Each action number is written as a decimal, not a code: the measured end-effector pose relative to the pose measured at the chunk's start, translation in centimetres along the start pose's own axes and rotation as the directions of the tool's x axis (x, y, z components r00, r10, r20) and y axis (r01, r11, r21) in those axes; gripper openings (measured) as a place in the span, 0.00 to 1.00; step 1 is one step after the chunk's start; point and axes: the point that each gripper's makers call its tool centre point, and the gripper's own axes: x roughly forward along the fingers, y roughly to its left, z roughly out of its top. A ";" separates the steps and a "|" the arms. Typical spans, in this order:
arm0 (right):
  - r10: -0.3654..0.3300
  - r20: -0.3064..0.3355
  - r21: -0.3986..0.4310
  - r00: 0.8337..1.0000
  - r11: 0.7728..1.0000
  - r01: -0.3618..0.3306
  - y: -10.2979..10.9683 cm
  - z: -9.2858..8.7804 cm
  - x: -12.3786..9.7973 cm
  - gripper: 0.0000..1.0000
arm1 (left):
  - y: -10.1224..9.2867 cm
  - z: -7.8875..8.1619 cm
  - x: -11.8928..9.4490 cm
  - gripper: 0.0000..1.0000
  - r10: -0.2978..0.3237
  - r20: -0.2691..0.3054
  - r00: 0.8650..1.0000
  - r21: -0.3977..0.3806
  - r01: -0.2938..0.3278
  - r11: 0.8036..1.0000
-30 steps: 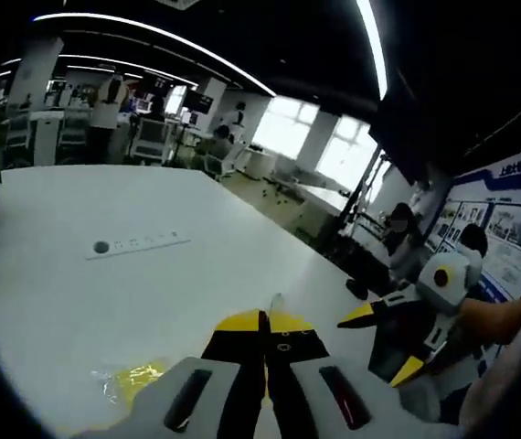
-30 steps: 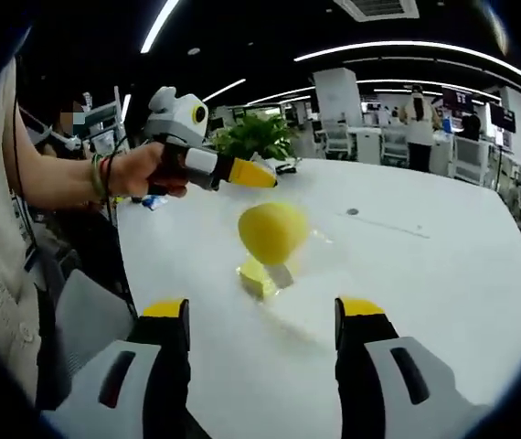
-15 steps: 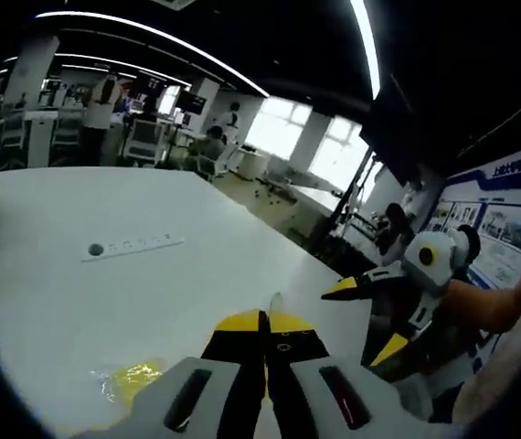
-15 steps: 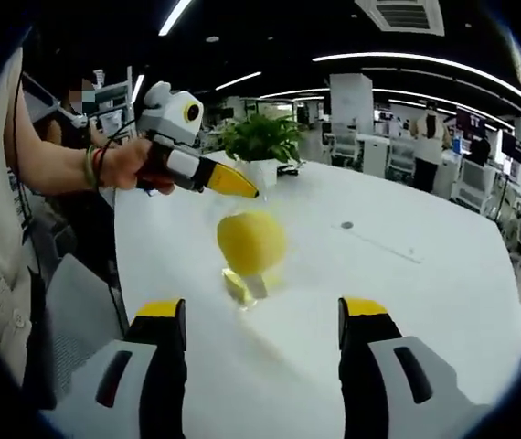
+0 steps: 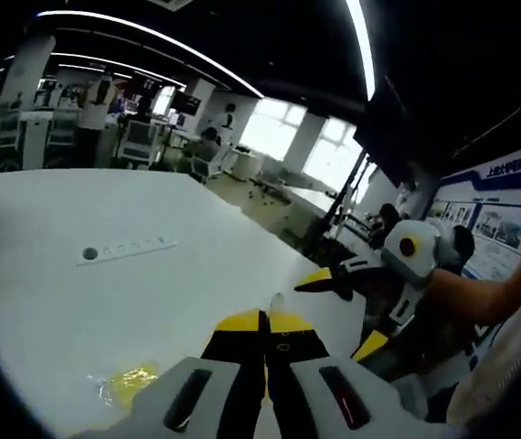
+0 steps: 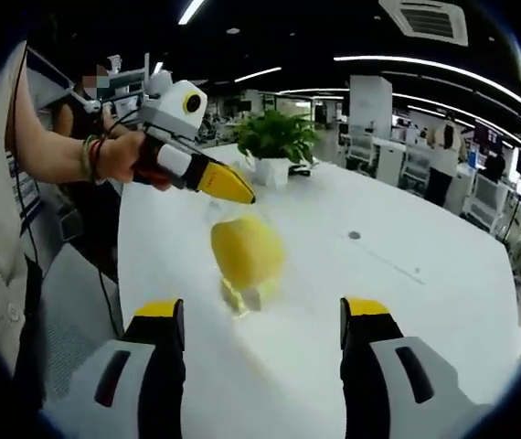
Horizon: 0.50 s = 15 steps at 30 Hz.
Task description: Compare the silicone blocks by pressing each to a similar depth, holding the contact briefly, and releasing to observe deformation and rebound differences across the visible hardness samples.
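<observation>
1. Ceiling light strips [image 5: 363, 46] are glaring against a dim ceiling.
2. Windows [image 5: 283, 126] are overexposing.
3. Fisheye distortion is bending the edges.
4. The yellow object [image 6: 246, 251] is appearing blurred, possibly from motion.

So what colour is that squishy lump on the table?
Yellow. The lump shows best in the right gripper view, sitting on the white table.

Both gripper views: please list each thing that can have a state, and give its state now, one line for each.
Left gripper: jaws shut, empty, held in the air above the yellow block.
Right gripper: jaws wide open, empty, aimed at the yellow block.
Yellow block: on the white table, touched by neither gripper, outline blurred.
Potted plant: upright at the table's far end.
</observation>
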 end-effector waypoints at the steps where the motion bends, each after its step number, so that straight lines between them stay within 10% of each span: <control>1: 0.001 0.003 -0.002 1.000 1.000 -0.001 0.0 0.1 0.1 0.65 | 0.0 0.0 0.0 0.00 0.000 -0.001 1.000 0.000 0.000 1.000; 15: 0.060 0.001 -0.041 0.998 0.997 -0.060 0.0 1.4 2.6 0.63 | 0.3 -0.1 0.5 0.00 -0.018 -0.008 1.000 -0.009 0.018 1.000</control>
